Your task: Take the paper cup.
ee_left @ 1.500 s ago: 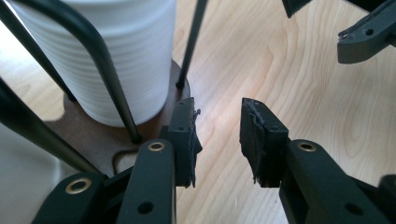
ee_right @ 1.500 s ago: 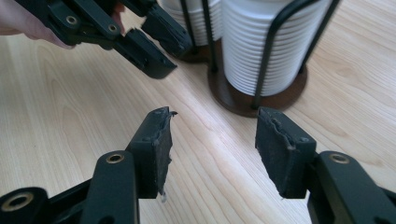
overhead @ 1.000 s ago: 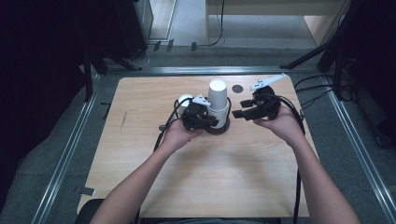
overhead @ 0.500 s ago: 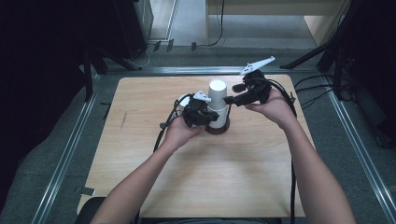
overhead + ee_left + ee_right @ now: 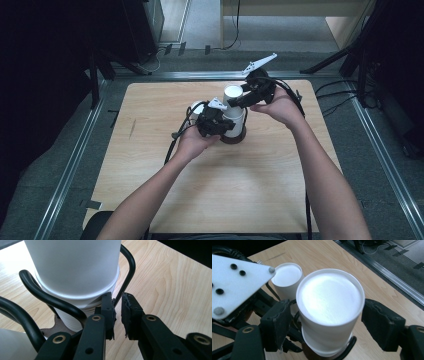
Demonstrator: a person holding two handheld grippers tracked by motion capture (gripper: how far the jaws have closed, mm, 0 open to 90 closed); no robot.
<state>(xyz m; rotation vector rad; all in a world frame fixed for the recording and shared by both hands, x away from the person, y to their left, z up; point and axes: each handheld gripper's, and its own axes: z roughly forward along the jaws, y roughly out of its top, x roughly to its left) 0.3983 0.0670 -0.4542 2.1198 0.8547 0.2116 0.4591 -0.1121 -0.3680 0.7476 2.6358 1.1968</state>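
Note:
A stack of upturned white cups [image 5: 234, 109] stands in a black wire holder [image 5: 128, 267] on a brown base [image 5: 235, 139] at mid-table. My left gripper [image 5: 230, 127] sits low at the stack's left side, shut on one wire of the holder [image 5: 118, 312]. My right gripper [image 5: 242, 100] reaches in from the right at the top cup [image 5: 329, 315]. Its jaws have just been opening and its pads [image 5: 277, 322] stand either side of that cup, off its wall. A second white cup [image 5: 287, 277] stands just behind the left gripper.
The wooden table [image 5: 225, 195] is framed by metal rails [image 5: 70, 165]. Both forearms come in from the near edge. Black cables [image 5: 345, 95] trail off the right side, and dark stands and floor lie beyond the far edge.
My right gripper has moved from the stack's right side up and inward to the top cup, and its jaws have spread wider. The left gripper has stayed at the holder.

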